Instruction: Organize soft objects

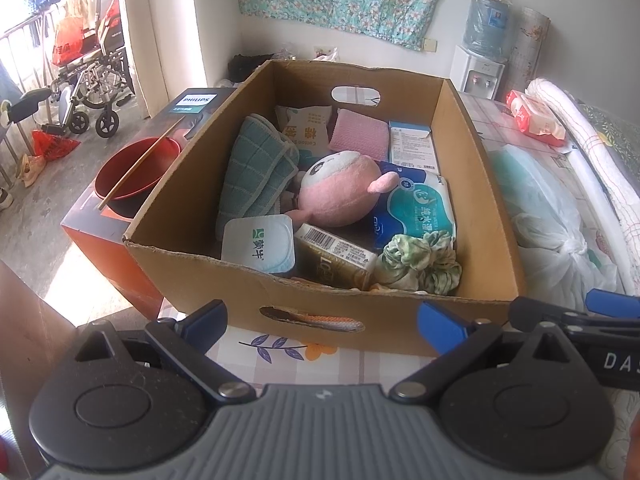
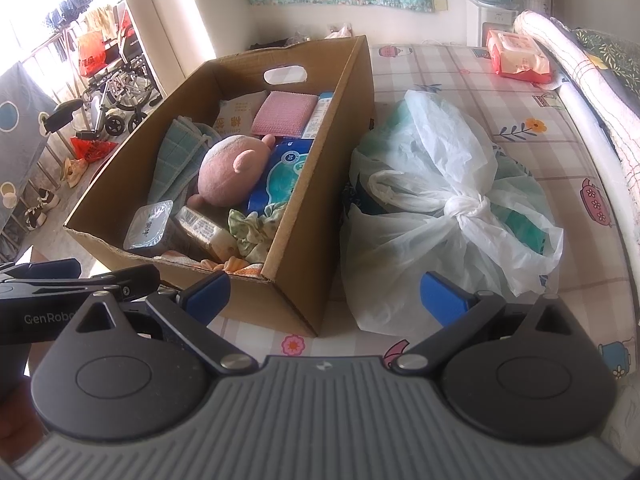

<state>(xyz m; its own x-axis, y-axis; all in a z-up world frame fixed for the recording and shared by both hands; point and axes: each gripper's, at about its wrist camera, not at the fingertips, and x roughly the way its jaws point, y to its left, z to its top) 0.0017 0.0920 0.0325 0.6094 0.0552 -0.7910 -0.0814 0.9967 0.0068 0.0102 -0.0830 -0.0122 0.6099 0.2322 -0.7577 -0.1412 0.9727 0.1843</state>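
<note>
Soft things fill the cardboard box (image 1: 404, 322) on the bed (image 2: 532, 92): a pink plush toy (image 1: 340, 192) at its centre, a green folded towel (image 1: 252, 168) at nine o'clock of it, a green scrunchie (image 1: 420, 260) at five o'clock. A knotted plastic bag (image 2: 452, 204) lies at three o'clock of the box. Left tongs (image 1: 322, 322) and right tongs (image 2: 325, 291) both gape, released, grasping nothing, short of the box.

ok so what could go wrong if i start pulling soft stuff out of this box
The pink plush lies on the wet-wipes pack and teal towel, so lifting it may drag those along. The green scrunchie sits tight in the cardboard box corner, where an open gripper may catch the wall.
</note>
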